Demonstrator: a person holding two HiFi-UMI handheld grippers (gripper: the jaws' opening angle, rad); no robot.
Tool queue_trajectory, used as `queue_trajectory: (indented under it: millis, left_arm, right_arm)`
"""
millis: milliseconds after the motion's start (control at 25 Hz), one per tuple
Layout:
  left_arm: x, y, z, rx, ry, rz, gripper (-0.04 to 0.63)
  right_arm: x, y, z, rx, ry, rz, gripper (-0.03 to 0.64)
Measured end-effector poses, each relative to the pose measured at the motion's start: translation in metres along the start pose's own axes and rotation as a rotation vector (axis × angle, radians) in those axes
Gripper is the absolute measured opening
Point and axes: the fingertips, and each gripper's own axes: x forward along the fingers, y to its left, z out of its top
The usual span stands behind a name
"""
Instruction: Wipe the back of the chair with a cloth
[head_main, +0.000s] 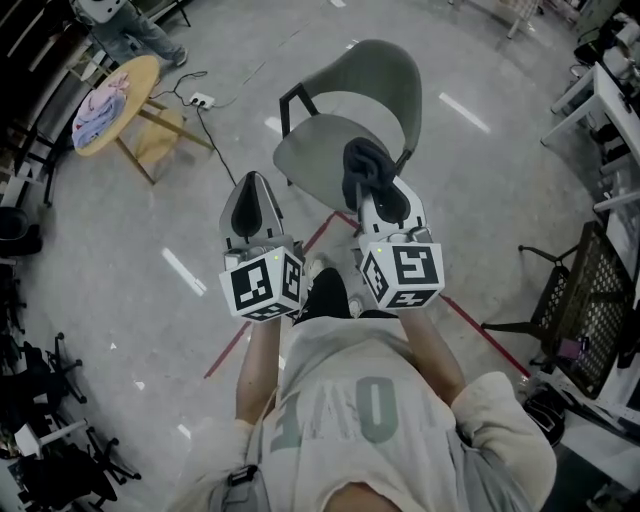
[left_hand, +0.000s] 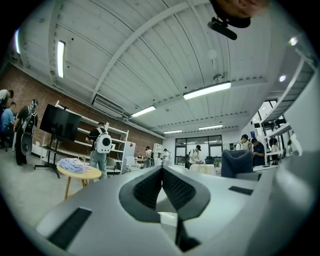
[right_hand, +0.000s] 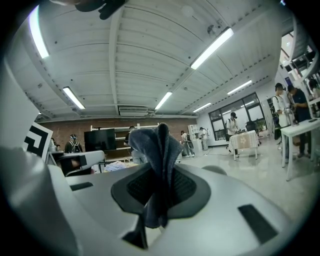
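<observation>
A grey-green chair (head_main: 345, 110) with black legs stands on the floor just ahead of me, its backrest (head_main: 378, 78) on the far side of the seat. A dark blue-grey cloth (head_main: 364, 166) is pinched in my right gripper (head_main: 374, 186), which is shut on it and held up over the seat's near edge. In the right gripper view the cloth (right_hand: 159, 145) sticks up in folds from between the jaws. My left gripper (head_main: 252, 180) is level with the right one, left of the seat, and in its own view the left gripper (left_hand: 162, 171) has its jaws shut together on nothing.
A round wooden table (head_main: 140, 90) with a pile of light fabric stands at the far left, a power strip (head_main: 200, 99) on the floor beside it. A black mesh chair (head_main: 590, 295) and white tables are on the right. Red tape (head_main: 480, 335) crosses the floor. People stand in the background.
</observation>
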Motion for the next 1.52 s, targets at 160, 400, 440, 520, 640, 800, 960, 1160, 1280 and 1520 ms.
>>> queue_trajectory:
  millis: [160,400,440,520,640,800,960,1160,1280,1520]
  left_arm:
    - [0.03,0.006,-0.008,-0.008,-0.01,0.002,0.015]
    - [0.106,0.015,-0.018,-0.014,-0.034,-0.036,0.015]
    - [0.123,0.019,-0.019,-0.015,-0.032,-0.046,0.015]
    - [0.165,0.028,-0.019,-0.022,-0.029,-0.068,0.015]
    - [0.237,0.042,-0.012,-0.02,-0.035,-0.116,0.015]
    - [0.342,0.062,0.0,-0.006,-0.044,-0.204,0.015]
    - [0.443,0.087,0.012,-0.008,-0.059,-0.273,0.015]
    - [0.538,0.112,0.008,-0.01,-0.055,-0.341,0.015]
    - [0.574,0.113,0.0,-0.012,-0.05,-0.381,0.015]
    - [0.608,0.083,-0.015,-0.027,-0.036,-0.458,0.015]
  right_arm:
    - [0.025,-0.016,0.0,-0.007,-0.015,-0.014,0.058]
    - [0.096,-0.041,-0.007,0.001,-0.022,-0.04,0.058]
    - [0.113,-0.043,-0.004,-0.003,-0.028,-0.045,0.058]
    - [0.152,-0.048,0.008,-0.018,-0.048,-0.064,0.058]
    - [0.217,-0.06,0.019,-0.017,-0.055,-0.105,0.058]
    - [0.314,-0.065,0.028,-0.015,-0.038,-0.147,0.058]
    - [0.417,-0.064,0.044,-0.021,-0.048,-0.17,0.058]
    - [0.514,-0.073,0.054,-0.025,-0.051,-0.223,0.058]
    - [0.545,-0.081,0.058,-0.036,-0.05,-0.256,0.058]
    - [0.558,-0.102,0.062,-0.056,-0.04,-0.294,0.058]
